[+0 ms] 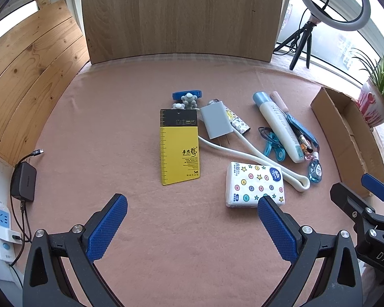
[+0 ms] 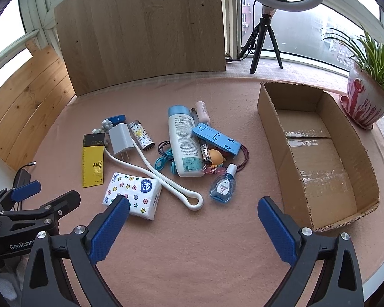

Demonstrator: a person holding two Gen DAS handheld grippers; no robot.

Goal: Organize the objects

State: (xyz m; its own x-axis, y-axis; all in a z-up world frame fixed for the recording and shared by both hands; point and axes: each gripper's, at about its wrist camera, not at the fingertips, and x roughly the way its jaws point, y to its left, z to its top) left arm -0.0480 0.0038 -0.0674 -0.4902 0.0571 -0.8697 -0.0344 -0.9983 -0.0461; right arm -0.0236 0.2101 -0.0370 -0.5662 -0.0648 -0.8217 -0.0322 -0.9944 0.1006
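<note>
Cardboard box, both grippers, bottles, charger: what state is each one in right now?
cardboard box: open on top, nothing inside.
left gripper: open, holding nothing.
right gripper: open, holding nothing.
lotion bottle: lying down, capped.
small blue bottle: lying down, capped.
white charger: lying unplugged.

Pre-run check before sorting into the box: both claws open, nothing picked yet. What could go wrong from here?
1. The white cable lies under the charger and beside the tissue pack; lifting any of them may drag its neighbours.
2. The lotion bottle rests on cords and clips; pulling it out could scatter the pile.
3. The small blue bottle looks rounded and might slip from the right claw.
</note>
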